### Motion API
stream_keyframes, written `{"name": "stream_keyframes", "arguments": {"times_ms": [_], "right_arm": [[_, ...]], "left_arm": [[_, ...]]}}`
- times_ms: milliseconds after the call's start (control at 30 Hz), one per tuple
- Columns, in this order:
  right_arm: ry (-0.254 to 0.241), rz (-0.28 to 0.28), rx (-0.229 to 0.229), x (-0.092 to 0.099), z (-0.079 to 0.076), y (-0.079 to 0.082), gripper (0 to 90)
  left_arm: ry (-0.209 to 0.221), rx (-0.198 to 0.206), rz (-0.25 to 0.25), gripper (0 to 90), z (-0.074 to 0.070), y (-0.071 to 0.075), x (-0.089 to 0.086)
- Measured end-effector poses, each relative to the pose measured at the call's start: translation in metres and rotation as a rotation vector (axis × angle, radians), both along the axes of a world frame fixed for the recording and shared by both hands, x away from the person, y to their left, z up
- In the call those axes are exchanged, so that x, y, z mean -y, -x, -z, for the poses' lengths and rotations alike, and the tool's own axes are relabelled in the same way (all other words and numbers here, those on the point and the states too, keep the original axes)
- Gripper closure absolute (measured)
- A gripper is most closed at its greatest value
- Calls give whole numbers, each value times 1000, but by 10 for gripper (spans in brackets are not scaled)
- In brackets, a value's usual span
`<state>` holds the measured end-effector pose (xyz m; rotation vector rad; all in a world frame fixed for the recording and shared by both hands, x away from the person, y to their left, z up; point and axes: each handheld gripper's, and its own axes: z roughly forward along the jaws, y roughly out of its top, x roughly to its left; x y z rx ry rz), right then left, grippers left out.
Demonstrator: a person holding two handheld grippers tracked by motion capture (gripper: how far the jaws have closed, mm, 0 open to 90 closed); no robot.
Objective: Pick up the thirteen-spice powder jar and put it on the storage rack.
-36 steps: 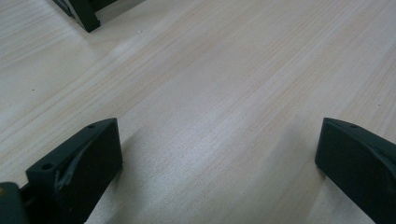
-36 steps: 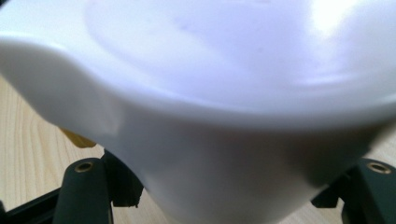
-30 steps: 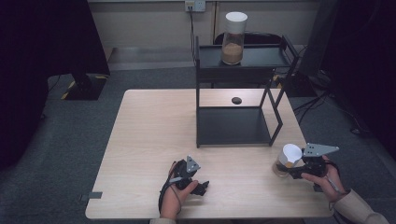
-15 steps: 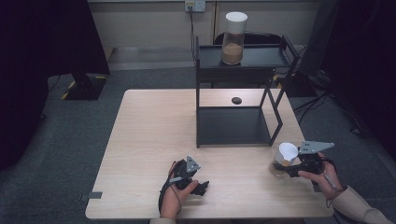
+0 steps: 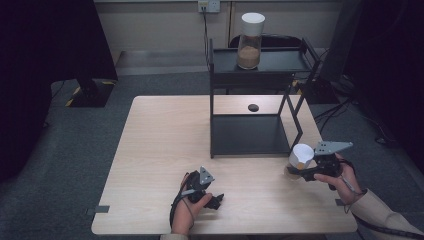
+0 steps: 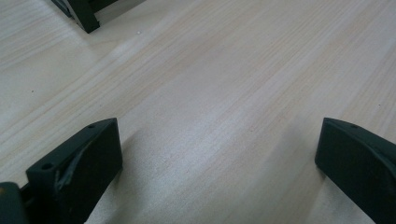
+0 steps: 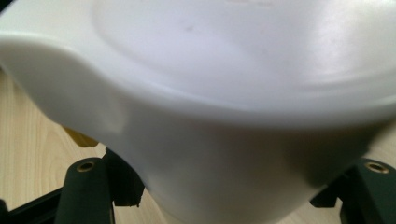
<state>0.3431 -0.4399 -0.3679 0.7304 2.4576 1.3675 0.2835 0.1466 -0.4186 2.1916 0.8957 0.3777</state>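
Observation:
My right gripper (image 5: 298, 172) is shut on a jar with a white lid (image 5: 301, 155) and holds it above the table's right side, just in front of the black shelf rack (image 5: 260, 135). The jar has yellowish-brown contents. In the right gripper view the white lid (image 7: 224, 93) looms close, with a black jaw on either side below it, and my right gripper (image 7: 226, 200) is clamped on the jar's body. My left gripper (image 5: 214, 199) rests on the table near the front edge. In its own view my left gripper (image 6: 215, 168) stands open, with bare wood between the jaws.
A second, taller jar with a white lid (image 5: 250, 42) stands on the rack's top shelf. A small black round object (image 5: 253, 107) lies on the table (image 5: 165, 145) behind the rack's lower shelf. Dark floor surrounds the table.
My right gripper has lifted the jar off the table and carried it a little left, toward the rack. The left gripper has stayed put.

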Motion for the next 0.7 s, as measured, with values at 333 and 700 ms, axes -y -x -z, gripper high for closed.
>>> {"name": "stream_keyframes", "arguments": {"times_ms": [333, 700], "right_arm": [[12, -4, -18, -19, -9, -7, 305], [21, 4, -13, -32, -26, -21, 305]], "left_arm": [[0, 0, 0, 0, 0, 0, 0], [0, 0, 0, 0, 0, 0, 0]]}}
